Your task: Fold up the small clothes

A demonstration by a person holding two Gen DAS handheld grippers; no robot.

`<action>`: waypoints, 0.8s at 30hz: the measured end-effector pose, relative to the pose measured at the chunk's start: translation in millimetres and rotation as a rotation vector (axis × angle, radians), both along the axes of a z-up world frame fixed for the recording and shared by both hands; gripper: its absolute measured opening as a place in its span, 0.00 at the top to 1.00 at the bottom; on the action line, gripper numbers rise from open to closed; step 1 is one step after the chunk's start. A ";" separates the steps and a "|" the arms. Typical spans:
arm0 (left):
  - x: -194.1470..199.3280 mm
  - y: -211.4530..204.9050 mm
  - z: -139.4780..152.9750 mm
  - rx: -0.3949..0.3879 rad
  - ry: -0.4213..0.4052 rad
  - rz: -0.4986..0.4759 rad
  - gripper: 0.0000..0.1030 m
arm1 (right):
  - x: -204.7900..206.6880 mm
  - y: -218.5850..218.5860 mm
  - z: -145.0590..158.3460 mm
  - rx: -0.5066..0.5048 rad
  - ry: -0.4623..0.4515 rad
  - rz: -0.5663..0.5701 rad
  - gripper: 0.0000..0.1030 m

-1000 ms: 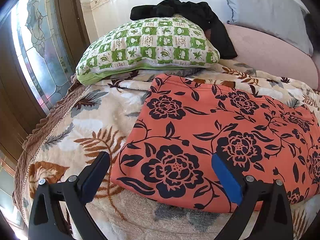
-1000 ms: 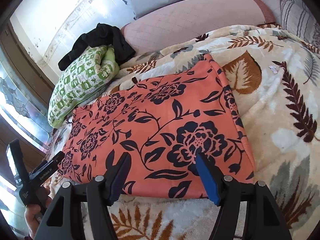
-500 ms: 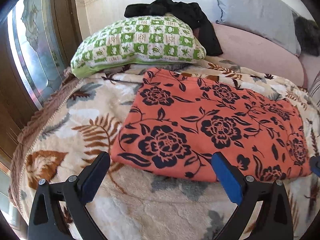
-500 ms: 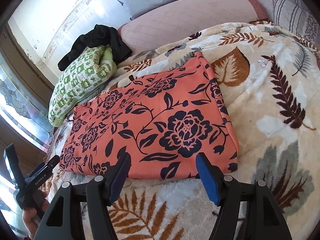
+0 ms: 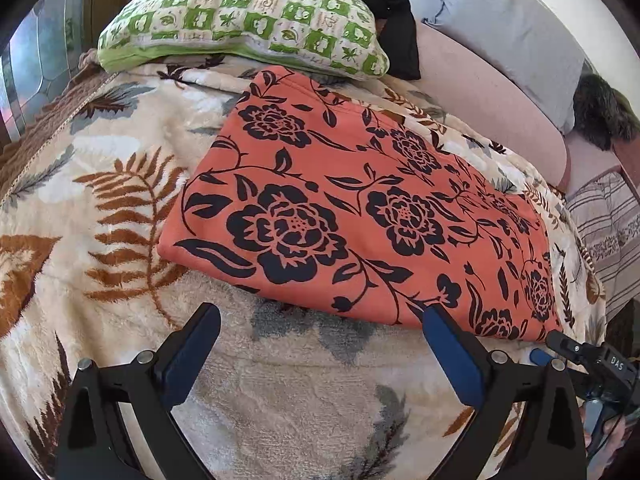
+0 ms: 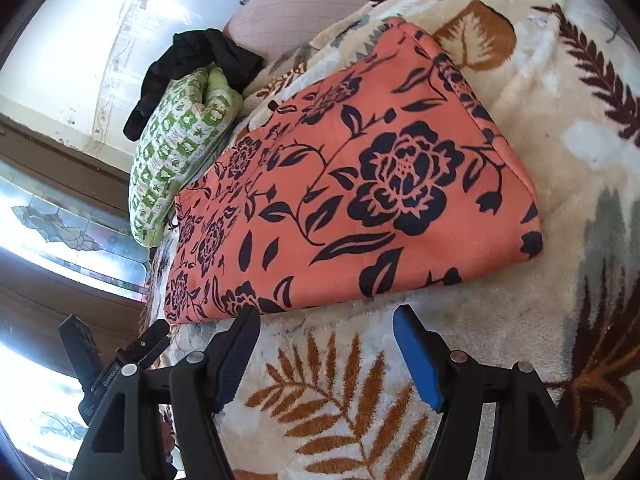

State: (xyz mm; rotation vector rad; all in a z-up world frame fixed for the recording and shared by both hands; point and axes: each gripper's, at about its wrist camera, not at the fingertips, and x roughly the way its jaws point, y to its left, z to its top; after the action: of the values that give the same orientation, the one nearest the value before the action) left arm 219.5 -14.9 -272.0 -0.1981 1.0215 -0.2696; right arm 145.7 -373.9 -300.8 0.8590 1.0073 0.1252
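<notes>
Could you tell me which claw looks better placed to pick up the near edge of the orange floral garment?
Probably the right claw: open, its left finger tip sits at the orange floral garment hem. The left claw, also open, hangs mostly over the blanket.

The folded garment lay on the bed blanket. At its far left end sat a pillow, dark clothing draped behind it.

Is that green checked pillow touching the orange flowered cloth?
Touching. In the left wrist view the green pillow lies over the far edge of the orange cloth, with no blanket showing between them there.
</notes>
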 end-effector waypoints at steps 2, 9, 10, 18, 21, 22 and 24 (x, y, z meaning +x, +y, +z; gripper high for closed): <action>7.2 6.7 -4.8 -0.034 0.026 0.017 0.02 | 1.4 -9.1 -8.3 0.060 0.004 -0.042 0.29; 33.9 24.3 -25.0 -0.205 0.128 0.080 0.36 | 7.8 -31.4 -25.6 0.204 -0.053 -0.205 0.26; 36.5 27.3 -27.0 -0.232 0.136 0.096 0.37 | 9.1 -33.9 -27.0 0.222 -0.063 -0.235 0.26; 41.9 38.5 -29.6 -0.369 0.116 0.169 0.37 | 15.0 -43.1 -24.9 0.306 -0.237 -0.368 0.25; 34.7 40.9 -19.4 -0.407 0.017 0.171 0.45 | 16.4 -44.4 -17.5 0.293 -0.308 -0.362 0.29; 34.2 38.7 -17.2 -0.393 -0.003 0.164 0.45 | 19.6 -43.0 -16.6 0.259 -0.295 -0.348 0.30; 37.0 32.6 -21.8 -0.348 0.011 0.166 0.45 | 25.7 -40.4 -23.5 0.230 -0.254 -0.343 0.30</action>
State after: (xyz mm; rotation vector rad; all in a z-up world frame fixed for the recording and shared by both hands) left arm 256.5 17.8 -293.7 -0.5971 0.9580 -0.2937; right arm 171.4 -414.3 -324.3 1.1826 0.6048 0.0564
